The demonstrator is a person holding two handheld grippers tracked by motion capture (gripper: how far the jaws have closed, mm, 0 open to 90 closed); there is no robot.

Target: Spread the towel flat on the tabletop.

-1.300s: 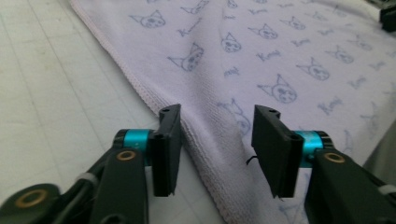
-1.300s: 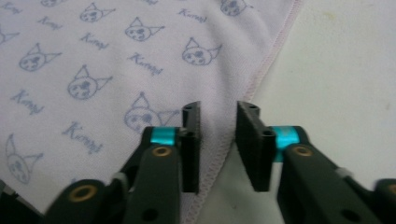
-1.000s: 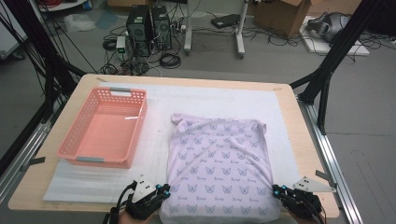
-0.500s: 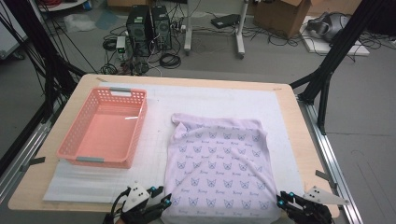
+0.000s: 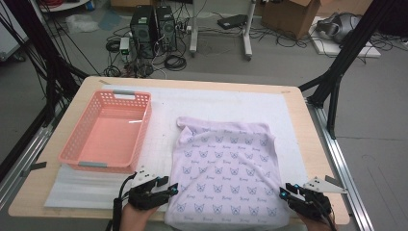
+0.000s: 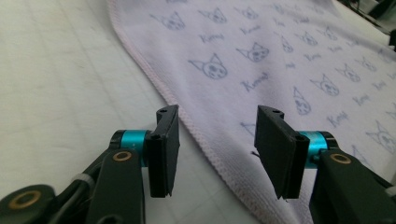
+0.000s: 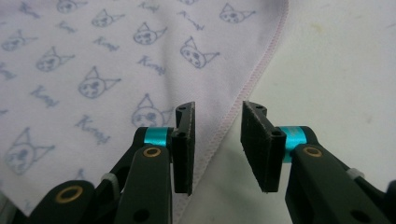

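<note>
Both grippers parted at the near hem of a lilac cloth on the bench.

The cloth [image 5: 226, 168] lies flat on the white mat [image 5: 96, 187], right of the pink basket [image 5: 108, 132]; its near edge is cut off by the frame. The left gripper [image 6: 215, 140] stands wide astride the left hem, holding nothing. The right gripper [image 7: 217, 140] gapes narrower over the right hem, whether touching it is unclear. The hands are mostly out of frame.
</note>
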